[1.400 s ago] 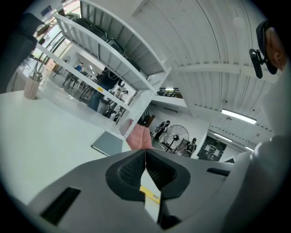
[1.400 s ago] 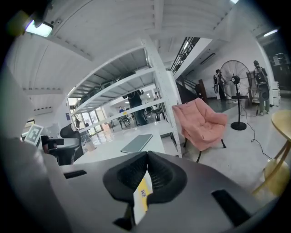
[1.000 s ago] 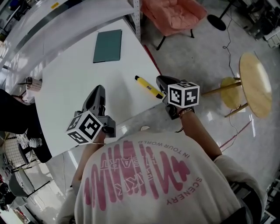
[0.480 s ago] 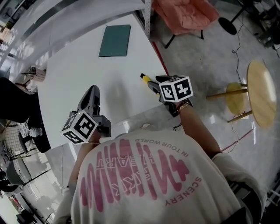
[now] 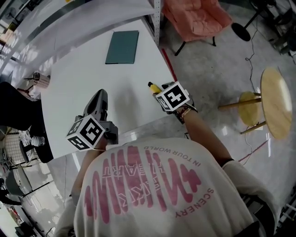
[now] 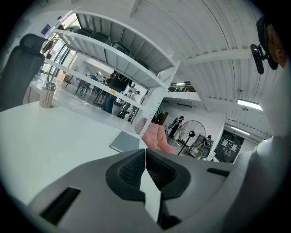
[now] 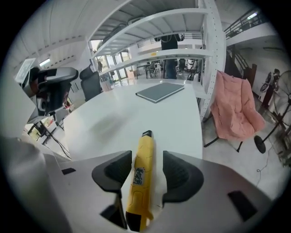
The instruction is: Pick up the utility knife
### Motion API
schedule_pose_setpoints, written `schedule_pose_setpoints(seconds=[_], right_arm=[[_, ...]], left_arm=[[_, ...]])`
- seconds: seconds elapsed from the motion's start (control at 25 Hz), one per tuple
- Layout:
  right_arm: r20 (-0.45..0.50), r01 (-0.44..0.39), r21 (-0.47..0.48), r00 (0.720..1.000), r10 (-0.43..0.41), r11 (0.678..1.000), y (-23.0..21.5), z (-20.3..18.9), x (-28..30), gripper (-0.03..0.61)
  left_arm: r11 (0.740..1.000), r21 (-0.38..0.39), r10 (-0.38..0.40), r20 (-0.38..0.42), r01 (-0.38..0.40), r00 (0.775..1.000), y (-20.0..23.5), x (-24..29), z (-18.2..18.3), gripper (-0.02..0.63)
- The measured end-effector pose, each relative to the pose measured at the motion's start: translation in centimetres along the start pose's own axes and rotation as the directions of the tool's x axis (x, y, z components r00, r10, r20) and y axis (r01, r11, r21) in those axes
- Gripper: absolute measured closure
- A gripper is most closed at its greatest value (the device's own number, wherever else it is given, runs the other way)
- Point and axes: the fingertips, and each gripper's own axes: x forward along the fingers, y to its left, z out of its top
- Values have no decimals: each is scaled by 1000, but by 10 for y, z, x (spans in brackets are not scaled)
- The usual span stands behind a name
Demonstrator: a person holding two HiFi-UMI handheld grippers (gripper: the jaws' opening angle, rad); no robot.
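Observation:
The yellow utility knife point(image 7: 141, 176) lies on the white table point(image 5: 78, 78) near its right edge, black tip pointing away. In the head view only its tip point(image 5: 153, 86) shows beyond the marker cube. My right gripper point(image 7: 146, 172) straddles the knife, tilted steeply down, and its jaws have just been opening. The knife sits between the pads point(image 7: 180, 173) with a gap on the right side, so it is not pinched. My left gripper point(image 5: 100, 98) hovers over the table's near left part, shut and empty, its pads point(image 6: 152, 169) meeting at the tips.
A grey-green flat pad point(image 5: 122, 46) lies at the table's far side. A cup of pens point(image 5: 40, 81) stands at the left edge. Beyond the right edge are a shelf post point(image 5: 157, 14), a pink chair point(image 5: 196, 16) and a round wooden side table point(image 5: 276, 99).
My right gripper has moved left and down over the knife, rolled, and opened its jaws; the cube now covers most of the knife. The left gripper has barely shifted.

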Motion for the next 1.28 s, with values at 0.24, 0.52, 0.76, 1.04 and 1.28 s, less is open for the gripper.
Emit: schedule_pose_setpoints(seconds=[0.24, 0.52, 0.76, 1.04, 1.28], right_arm=[[-8, 20, -16, 1000, -20, 1000, -1, -1, 4, 353], [-34, 56, -61, 998, -58, 997, -1, -3, 7, 354], [-46, 69, -24, 996, -70, 997, -1, -4, 7, 365], [-42, 68, 11, 997, -67, 998, -2, -1, 3, 437], [-23, 84, 35, 996, -84, 996, -9, -5, -2, 445]], left_arm=[[1000, 2, -21, 0, 21, 1000, -3, 6, 0, 589], [999, -6, -38, 0, 38, 999, -9, 13, -2, 589], [999, -18, -31, 3, 31, 1000, -3, 9, -8, 589], [999, -31, -34, 5, 34, 999, -4, 8, -7, 589], [999, -18, -38, -3, 38, 999, -11, 8, -8, 589]])
